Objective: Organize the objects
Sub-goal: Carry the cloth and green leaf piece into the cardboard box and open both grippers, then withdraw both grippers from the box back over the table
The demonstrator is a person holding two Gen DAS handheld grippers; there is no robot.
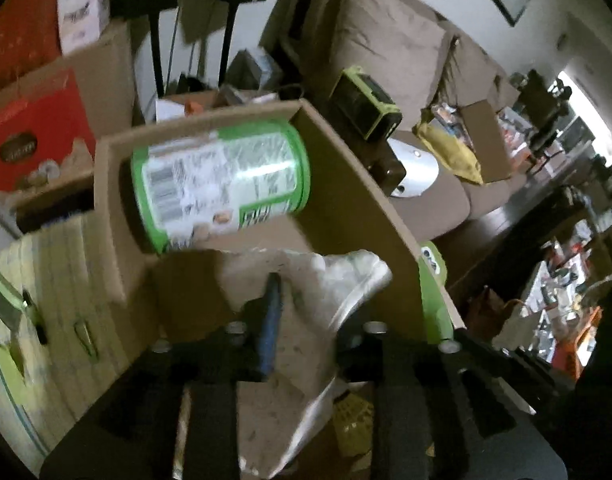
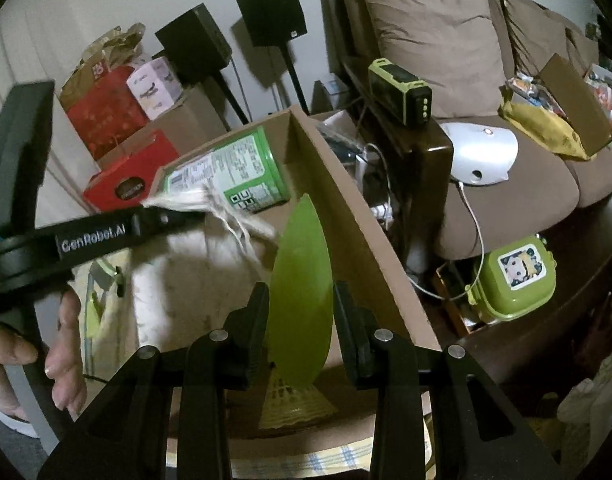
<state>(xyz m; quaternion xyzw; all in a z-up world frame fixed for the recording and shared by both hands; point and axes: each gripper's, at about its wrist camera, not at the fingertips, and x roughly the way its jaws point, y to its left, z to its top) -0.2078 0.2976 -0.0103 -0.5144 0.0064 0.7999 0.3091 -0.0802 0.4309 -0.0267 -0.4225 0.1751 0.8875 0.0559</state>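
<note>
An open cardboard box (image 1: 338, 184) (image 2: 346, 184) holds a green can (image 1: 222, 180) (image 2: 234, 172) lying on its side at the far end. A white cloth bag (image 1: 318, 292) (image 2: 194, 272) with loose strings rests in the box below the can. My left gripper (image 1: 312, 328) (image 2: 150, 210) hangs over it, jaws apart, with the cloth lying between the fingers. My right gripper (image 2: 302, 320) is shut on a thin green plastic lid (image 2: 302, 280), held edge-on above the near end of the box. A yellow packet (image 2: 294, 404) lies on the box floor beneath it.
Right of the box stands a brown sofa (image 2: 506, 200), with a green-and-black speaker (image 2: 400, 92) on its armrest and a white device (image 2: 482, 152) on the seat. A green lunch box (image 2: 514, 280) sits on the floor. Red boxes (image 2: 126, 176) are stacked at left. A person's hand (image 2: 62, 344) grips the left handle.
</note>
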